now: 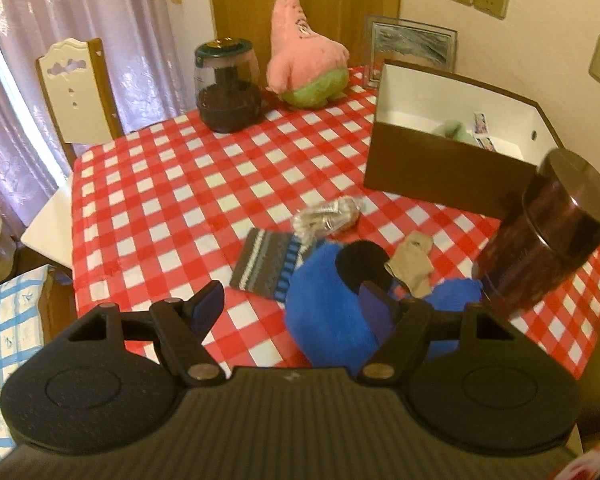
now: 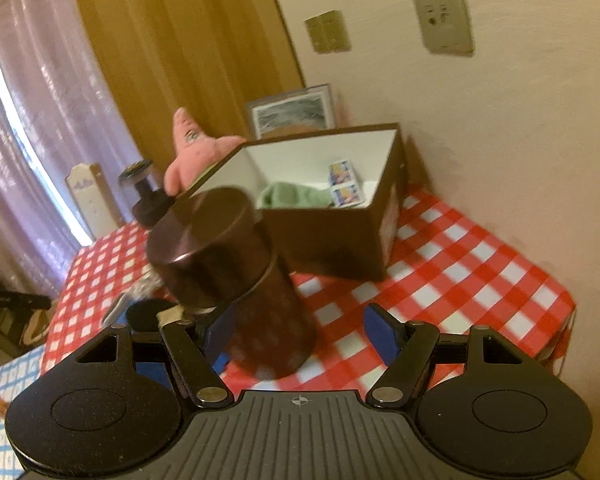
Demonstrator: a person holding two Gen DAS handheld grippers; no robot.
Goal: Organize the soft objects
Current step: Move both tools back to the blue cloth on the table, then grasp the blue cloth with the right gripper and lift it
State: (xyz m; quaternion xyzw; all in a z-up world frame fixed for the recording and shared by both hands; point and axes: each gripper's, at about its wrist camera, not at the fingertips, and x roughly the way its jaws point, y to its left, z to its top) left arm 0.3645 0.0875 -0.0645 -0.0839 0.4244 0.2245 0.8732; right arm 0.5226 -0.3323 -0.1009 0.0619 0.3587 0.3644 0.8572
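Note:
A blue plush (image 1: pixel 324 308) with a black round patch lies at the near table edge. My left gripper (image 1: pixel 292 310) hangs open just above it, its right finger over the plush and nothing pinched. A grey patterned sock (image 1: pixel 266 264) lies left of the plush and a beige sock (image 1: pixel 412 268) right of it. The brown box (image 1: pixel 440 172) (image 2: pixel 332 240) holds a green soft thing (image 1: pixel 454 130) (image 2: pixel 292 196). A pink star plush (image 1: pixel 304 60) (image 2: pixel 192 148) sits at the back. My right gripper (image 2: pixel 300 334) is open, with a dark brown canister (image 2: pixel 236 280) close in front of its left finger.
The canister (image 1: pixel 552 232) stands right of the socks. A crinkled clear bag (image 1: pixel 328 216) lies mid-table on the red checked cloth (image 1: pixel 160 184). A dark jar (image 1: pixel 226 84) stands beside the pink plush, and a framed picture (image 1: pixel 412 44) leans on the wall. A chair (image 1: pixel 76 92) is at the left.

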